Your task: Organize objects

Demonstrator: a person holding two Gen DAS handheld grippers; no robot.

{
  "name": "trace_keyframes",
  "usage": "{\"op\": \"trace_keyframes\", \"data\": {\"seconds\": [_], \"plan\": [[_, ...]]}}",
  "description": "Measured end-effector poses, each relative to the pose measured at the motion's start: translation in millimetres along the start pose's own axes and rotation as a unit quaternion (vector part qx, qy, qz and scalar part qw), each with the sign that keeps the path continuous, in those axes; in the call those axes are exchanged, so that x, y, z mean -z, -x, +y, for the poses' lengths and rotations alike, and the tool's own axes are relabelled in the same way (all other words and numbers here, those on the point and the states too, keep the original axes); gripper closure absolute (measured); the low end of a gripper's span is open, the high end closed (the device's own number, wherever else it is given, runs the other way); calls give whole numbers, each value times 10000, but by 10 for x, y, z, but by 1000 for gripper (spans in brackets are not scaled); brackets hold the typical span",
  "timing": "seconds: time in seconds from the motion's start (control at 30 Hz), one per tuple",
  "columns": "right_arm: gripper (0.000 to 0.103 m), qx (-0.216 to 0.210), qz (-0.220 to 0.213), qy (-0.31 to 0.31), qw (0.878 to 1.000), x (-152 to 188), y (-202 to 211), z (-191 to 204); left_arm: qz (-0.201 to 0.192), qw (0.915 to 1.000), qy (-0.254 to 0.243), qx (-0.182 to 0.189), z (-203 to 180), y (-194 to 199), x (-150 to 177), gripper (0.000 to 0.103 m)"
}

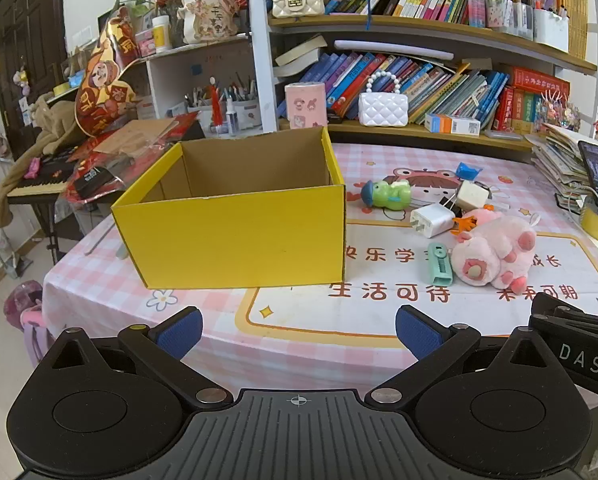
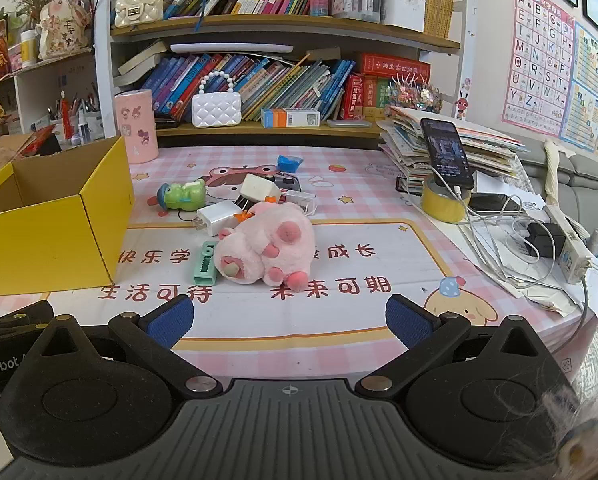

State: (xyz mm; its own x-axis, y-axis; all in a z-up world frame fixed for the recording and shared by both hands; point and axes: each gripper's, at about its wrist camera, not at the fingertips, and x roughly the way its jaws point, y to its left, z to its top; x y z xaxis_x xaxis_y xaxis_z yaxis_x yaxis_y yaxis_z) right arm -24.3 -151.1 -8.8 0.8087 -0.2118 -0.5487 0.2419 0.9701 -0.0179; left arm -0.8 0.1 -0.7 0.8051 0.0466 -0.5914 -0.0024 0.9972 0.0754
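Right wrist view showed my right claw (image 2: pixel 289 322) spread wide with nothing between the pads, low over the near edge of the desk (image 2: pixel 339 320). My left claw (image 1: pixel 299 330) gaped equally bare in front of the yellow box (image 1: pixel 235 232). Beyond lay the loose pile: a mint clip (image 2: pixel 205 268) touching the pink plush (image 2: pixel 267 250), then two white chargers (image 2: pixel 219 216), a green toy (image 2: pixel 181 196), and farthest, a blue piece (image 2: pixel 289 163). As far as I could see into the box, it looked bare, so I judged the sorting unstarted.
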Motion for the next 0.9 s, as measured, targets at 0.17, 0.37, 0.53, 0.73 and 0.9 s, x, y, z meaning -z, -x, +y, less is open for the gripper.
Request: {"op": "trace_keyframes", "data": {"seconds": [0.17,0.37,0.53,0.73,0.9], "plan": [[0,-1,6,7,10000,-3,-1,7,6,10000,6,-4,-1,0,-1,0],[0,0,11,13,10000,-4,-1,15,49,10000,52,-26,36,-39,-18,0],[0,-18,25,60,10000,4,-24,35,82,9999,89,-29,66,-71,-20,0],[0,-13,30,61,10000,2,-25,42,77,9999,96,-55,78,-76,-13,0],[0,-14,37,67,10000,0,-27,44,78,9999,98,-66,68,-77,-13,0]]}}
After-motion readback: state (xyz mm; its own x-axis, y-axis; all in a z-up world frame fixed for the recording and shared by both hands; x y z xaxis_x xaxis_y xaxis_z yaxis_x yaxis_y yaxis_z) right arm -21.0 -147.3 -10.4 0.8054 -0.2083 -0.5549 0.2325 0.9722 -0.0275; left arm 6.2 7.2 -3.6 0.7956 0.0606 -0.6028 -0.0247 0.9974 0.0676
